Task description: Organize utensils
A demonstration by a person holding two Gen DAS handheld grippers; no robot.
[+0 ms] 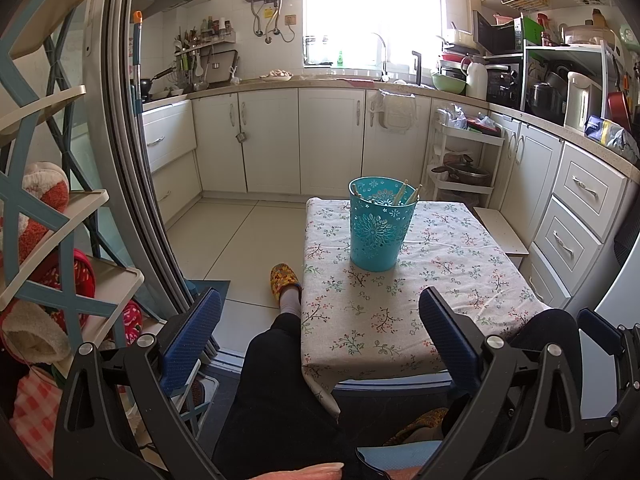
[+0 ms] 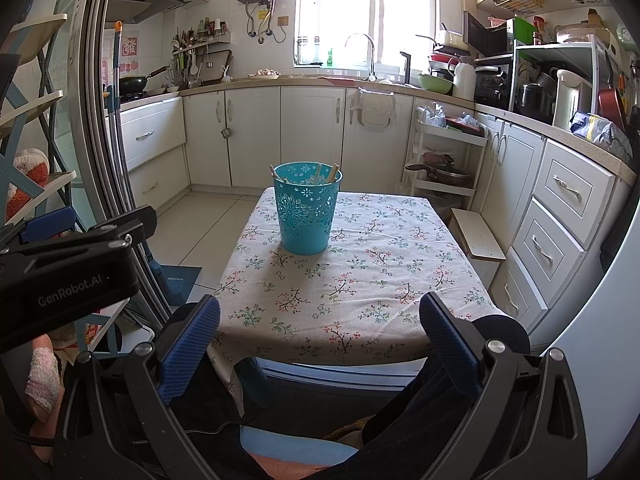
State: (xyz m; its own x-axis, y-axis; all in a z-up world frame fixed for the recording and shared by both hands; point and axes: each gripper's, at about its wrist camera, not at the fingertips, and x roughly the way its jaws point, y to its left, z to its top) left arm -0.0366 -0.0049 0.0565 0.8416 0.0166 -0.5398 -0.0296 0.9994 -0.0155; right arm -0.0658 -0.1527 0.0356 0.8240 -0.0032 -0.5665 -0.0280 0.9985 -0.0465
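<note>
In the left wrist view, the left hand-held gripper is wide and holds nothing; the teal holder with utensils stands on the worktop. In the right wrist view, the right hand-held gripper is also wide and empty, and the holder stands toward the far end of the worktop.

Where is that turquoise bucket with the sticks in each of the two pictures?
Left wrist view: the turquoise bucket stands right of centre, near the far end of the floral tablecloth.
Right wrist view: the turquoise bucket stands just left of centre, at the cloth's far end.
Shared landmark: the bright window behind it.
</note>
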